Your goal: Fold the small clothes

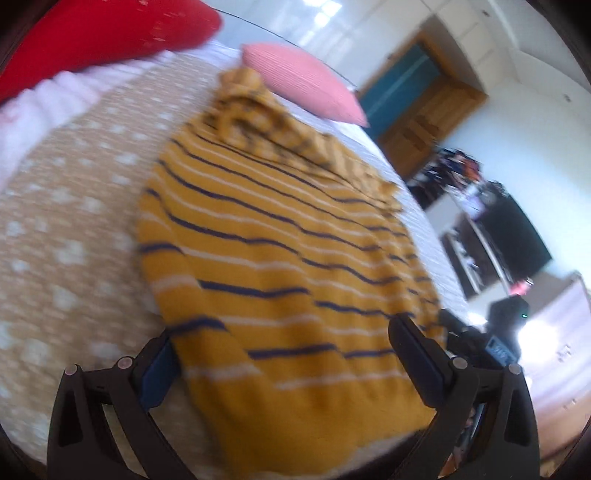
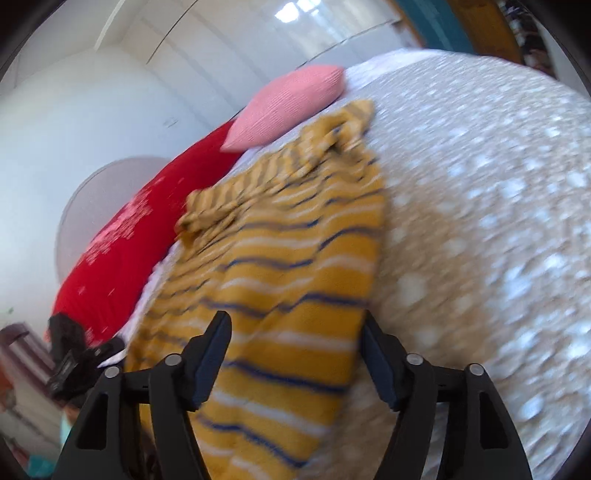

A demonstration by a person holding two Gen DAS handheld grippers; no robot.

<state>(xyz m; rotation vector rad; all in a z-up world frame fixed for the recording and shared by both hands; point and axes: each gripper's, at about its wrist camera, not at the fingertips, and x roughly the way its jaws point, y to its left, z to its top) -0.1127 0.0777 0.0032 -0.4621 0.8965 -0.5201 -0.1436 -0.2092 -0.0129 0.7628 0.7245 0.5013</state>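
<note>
A bed (image 1: 66, 229), covered by a tan spread dotted with white, stretching ahead of and beyond both pairs of jaws. Spread flat on it, directly ahead of the jaws and running under the gap between them: a mustard shirt (image 1: 280, 251) striped in navy and white, bunched at the far end. Past that bunched end, a pink pillow (image 1: 306, 85). Beside the pillow, off to the left of the jaws, a red cushion (image 1: 99, 33). Everything motion-blurred.
</note>
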